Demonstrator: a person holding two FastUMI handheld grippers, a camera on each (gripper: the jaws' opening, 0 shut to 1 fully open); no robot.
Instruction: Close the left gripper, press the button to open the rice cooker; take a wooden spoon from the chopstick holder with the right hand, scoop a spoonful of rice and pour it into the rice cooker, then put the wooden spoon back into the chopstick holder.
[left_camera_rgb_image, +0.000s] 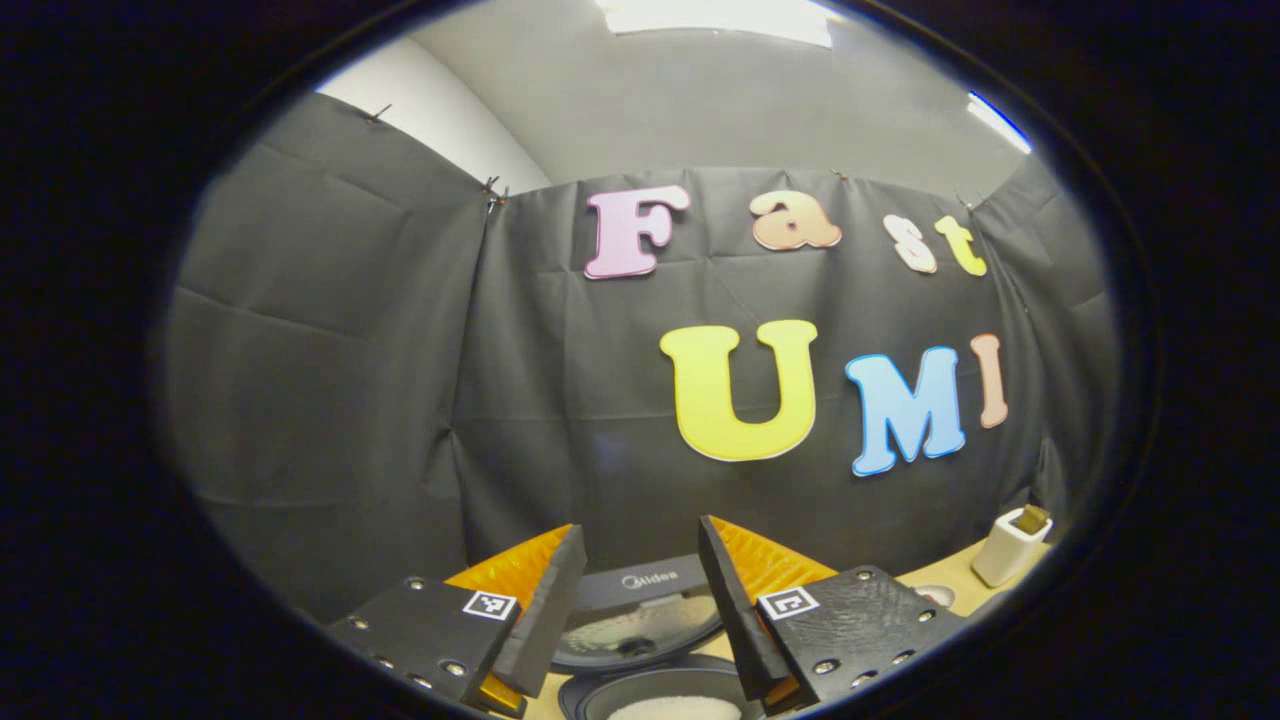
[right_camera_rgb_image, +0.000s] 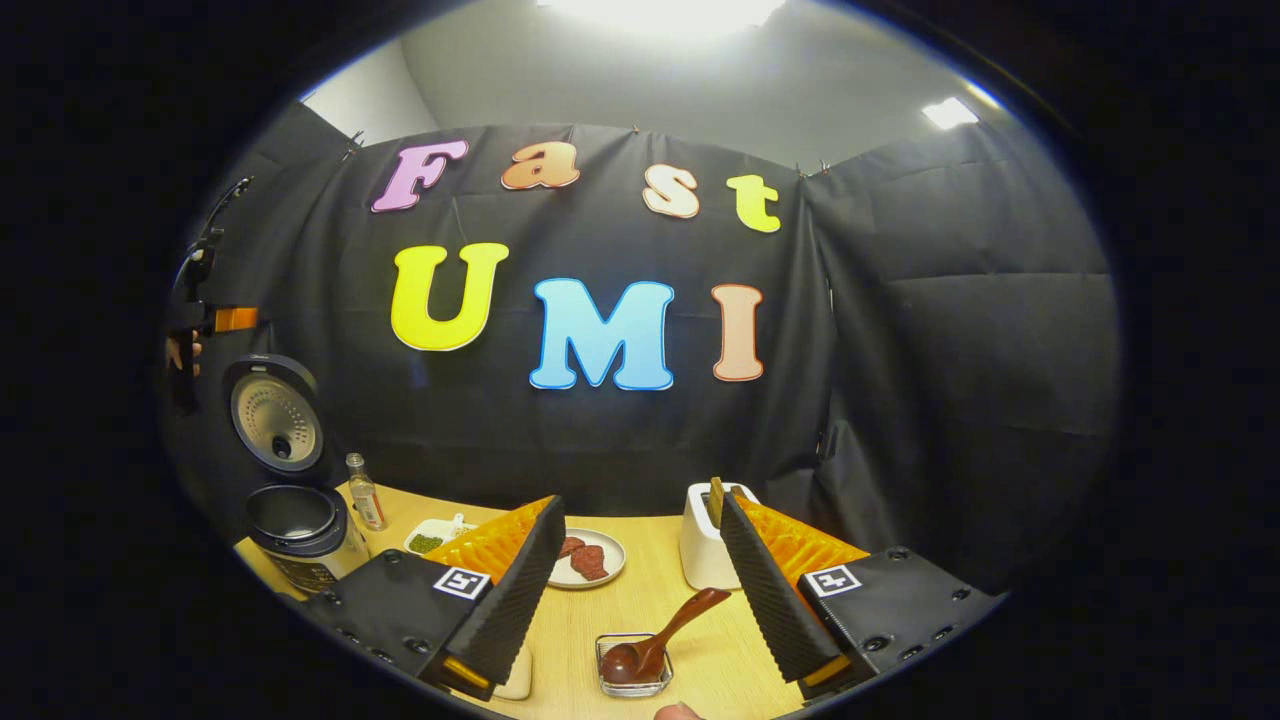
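Bright ceiling lights glare overhead; sharp focus, strong fisheye bending at edges.

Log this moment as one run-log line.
white rice cooker: lid open | brown wooden spoon: resting in small clear dish | left gripper: open | right gripper: open, empty

In the left gripper view, the rice cooker (left_camera_rgb_image: 650, 640) is sitting half hidden behind the left tool's fingers (left_camera_rgb_image: 545, 610), its pot running off the bottom edge. In the right gripper view, the right tool's finger (right_camera_rgb_image: 770, 590) is covering part of the chopstick holder (right_camera_rgb_image: 705, 560), and whatever is lying in the small dish (right_camera_rgb_image: 432, 540) beside the rice cooker is showing too small to tell.
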